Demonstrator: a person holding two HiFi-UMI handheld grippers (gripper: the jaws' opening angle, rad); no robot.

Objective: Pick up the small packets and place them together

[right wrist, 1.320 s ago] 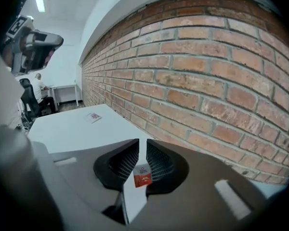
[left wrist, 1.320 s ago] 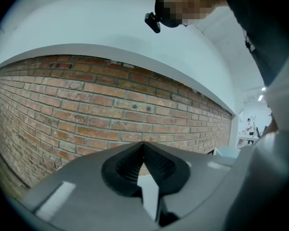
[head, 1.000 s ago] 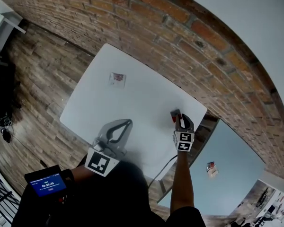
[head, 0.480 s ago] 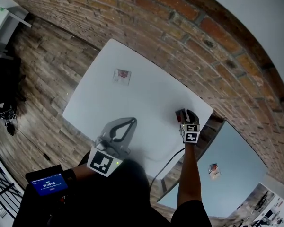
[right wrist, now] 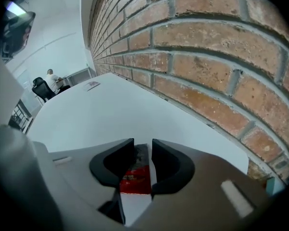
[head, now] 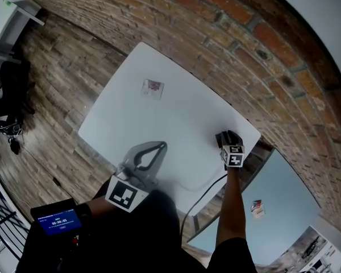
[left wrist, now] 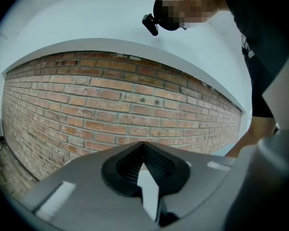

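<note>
Head view. White table [head: 131, 124] set against a brick wall [head: 227, 33]. At the table's 3 o'clock corner, right gripper [head: 224, 136] points nose-down; what sits under its tips is too small to tell here. At the 6 o'clock edge, left gripper [head: 160, 145] is parked, same spot as a second ago. The far packet [head: 153, 87] lies alone toward 11 o'clock, well apart from both grippers. A third packet [head: 257, 207] rests on a lower pale-blue surface [head: 284, 192] at 5 o'clock.

Left gripper view. Fingers pressed together at the tips, nothing between them. Aimed at brick.

Right gripper view. Jaws have just been opening. Fingers now spread, astride a red packet [right wrist: 135, 179] lying flat on the table, pads not pressing it. Far packet shows small at 11 o'clock.

Reading: red packet looks let go, or not yet gripped. Either way it sits well apart from the others, so the gathering is still to do.
</note>
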